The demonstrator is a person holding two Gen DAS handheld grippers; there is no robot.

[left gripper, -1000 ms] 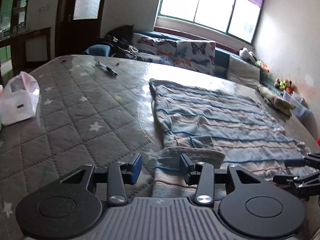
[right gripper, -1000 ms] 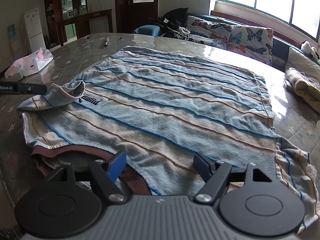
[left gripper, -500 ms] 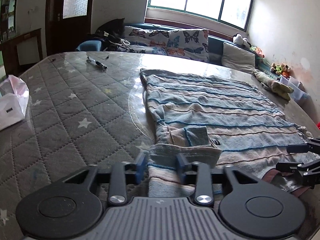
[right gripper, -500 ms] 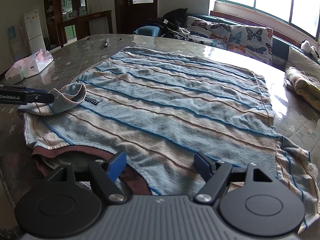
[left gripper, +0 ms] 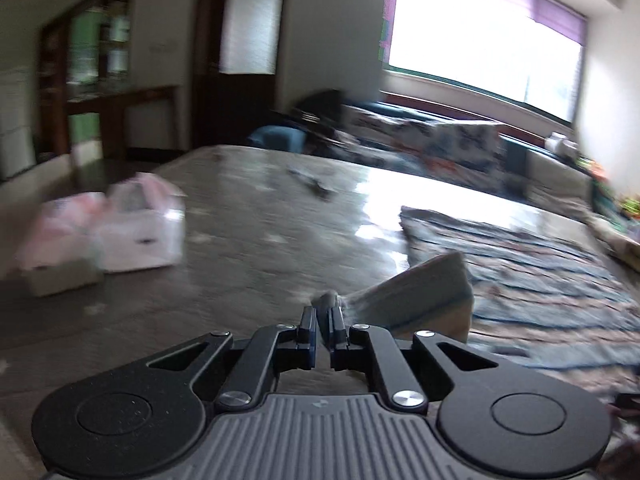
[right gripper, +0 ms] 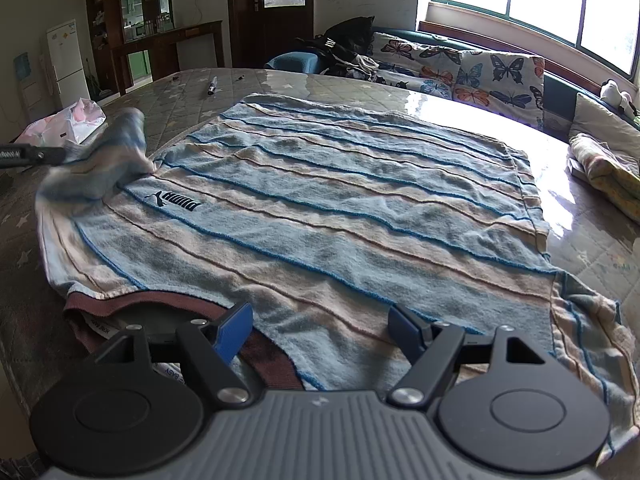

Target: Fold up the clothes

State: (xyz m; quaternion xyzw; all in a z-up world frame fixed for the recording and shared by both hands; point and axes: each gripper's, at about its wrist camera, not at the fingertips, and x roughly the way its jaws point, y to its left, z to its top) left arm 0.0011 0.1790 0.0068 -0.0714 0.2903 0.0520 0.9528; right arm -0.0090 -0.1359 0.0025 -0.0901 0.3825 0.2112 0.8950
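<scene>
I had the L gripper [left gripper: 323, 322] clamped on the sleeve [right gripper: 120, 136] of the light-blue striped knit shirt [right gripper: 320, 216], lifted off the quilted star-pattern table [right gripper: 168, 92] at its left edge. R gripper [right gripper: 320, 330] hung wide apart, empty, over the collar at the near edge. Shirt body lay spread flat; body folds remained, est.

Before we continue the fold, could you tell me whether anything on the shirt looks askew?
One sleeve is lifted off the table, pinched in the left gripper; the rest of the striped shirt lies flat. The right gripper hovers open at the collar.
</scene>
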